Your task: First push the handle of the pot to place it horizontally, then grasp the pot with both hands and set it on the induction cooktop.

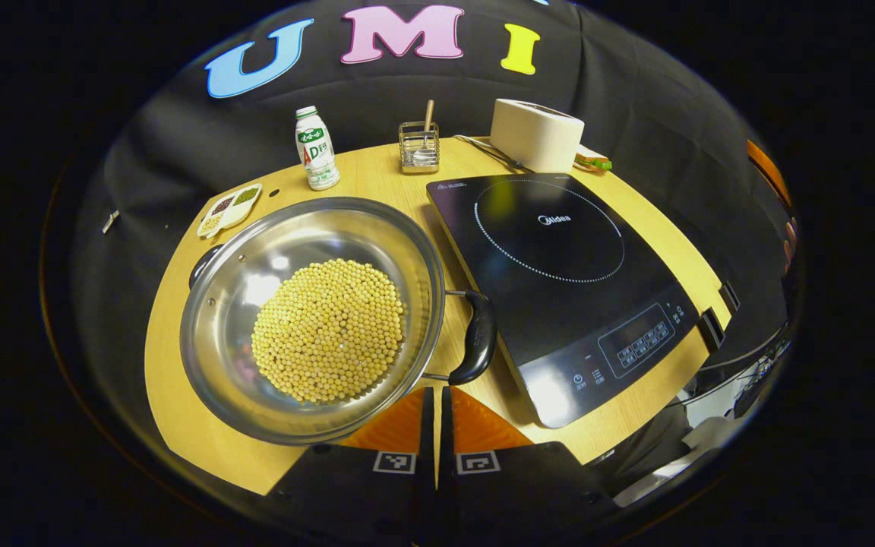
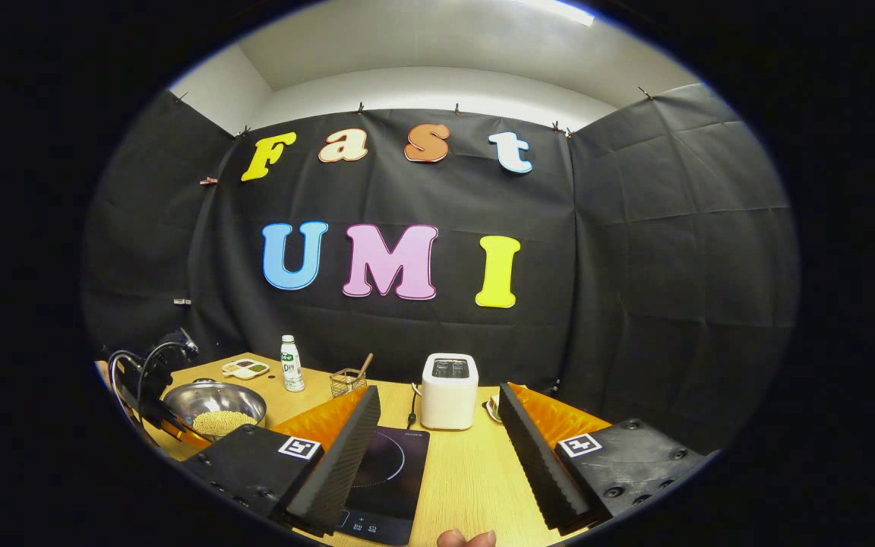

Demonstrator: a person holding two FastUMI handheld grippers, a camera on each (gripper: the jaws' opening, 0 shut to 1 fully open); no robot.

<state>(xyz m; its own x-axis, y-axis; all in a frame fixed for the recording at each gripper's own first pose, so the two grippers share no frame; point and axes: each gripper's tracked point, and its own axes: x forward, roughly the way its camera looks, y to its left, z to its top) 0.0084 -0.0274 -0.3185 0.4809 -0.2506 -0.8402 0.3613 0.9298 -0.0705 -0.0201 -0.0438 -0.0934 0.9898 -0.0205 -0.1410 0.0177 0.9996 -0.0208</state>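
- Where the left gripper view looks down along its own fingers, the left tongs (image 1: 436, 425) are closed with only a thin gap between them and hold nothing, poised just beside the near rim of the pot (image 1: 308, 315).
- The right tongs (image 2: 437, 448) stand wide apart above the worktop (image 2: 475, 475), gripping nothing.
- The stainless pot sits on the pale wooden worktop, left of the induction cooktop (image 1: 567, 281) and off it; a heap of soybeans (image 1: 329, 330) lies inside.
- One black pot handle (image 1: 477, 338) points toward the cooktop, the other toward the far left.
- Behind the pot: a small divided dish (image 1: 229, 210), a drink bottle (image 1: 317, 148), and a wire holder (image 1: 418, 147) with a wooden stick in it.
- A white toaster (image 1: 536, 134) stands just behind the cooktop.
- Black cloth walls the booth; in the right gripper view a white ceiling (image 2: 437, 53) shows above it.
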